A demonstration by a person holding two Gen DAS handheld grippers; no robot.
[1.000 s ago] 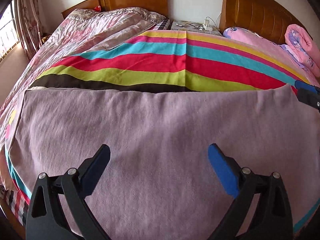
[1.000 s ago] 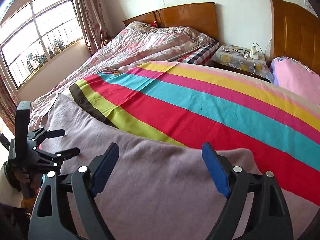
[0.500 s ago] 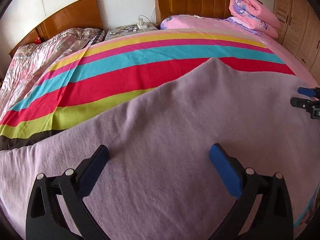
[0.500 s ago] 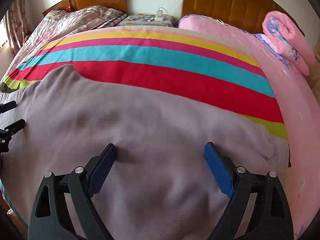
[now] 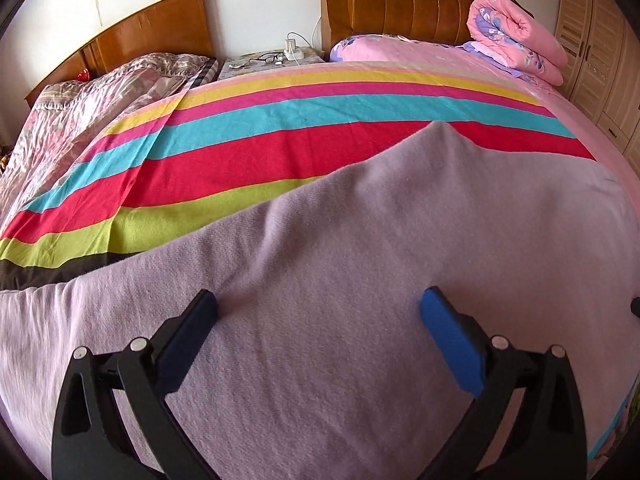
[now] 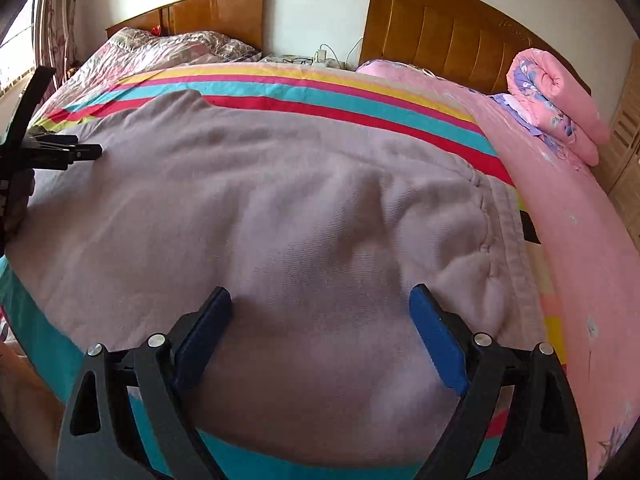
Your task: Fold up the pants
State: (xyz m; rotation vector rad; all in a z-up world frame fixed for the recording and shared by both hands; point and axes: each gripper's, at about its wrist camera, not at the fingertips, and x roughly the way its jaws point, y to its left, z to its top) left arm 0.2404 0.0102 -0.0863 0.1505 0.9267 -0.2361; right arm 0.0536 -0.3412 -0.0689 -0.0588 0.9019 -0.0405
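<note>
Pale mauve pants (image 5: 360,260) lie spread flat on a striped blanket (image 5: 280,120) on the bed. In the right wrist view the pants (image 6: 280,208) show their gathered waistband (image 6: 504,232) at the right. My left gripper (image 5: 318,304) is open and empty, just above the cloth. My right gripper (image 6: 320,300) is open and empty over the waist end. The left gripper also shows at the left edge of the right wrist view (image 6: 60,152).
A rolled pink quilt (image 5: 516,36) lies at the headboard (image 5: 400,4). A nightstand (image 5: 272,60) with glasses and a charger stands between the two beds. A second bed (image 5: 100,96) is at the left, wardrobe doors (image 5: 600,52) at the right.
Both grippers have swung to the right over the pants, so the waistband has come into the right view. Both stayed open and empty.
</note>
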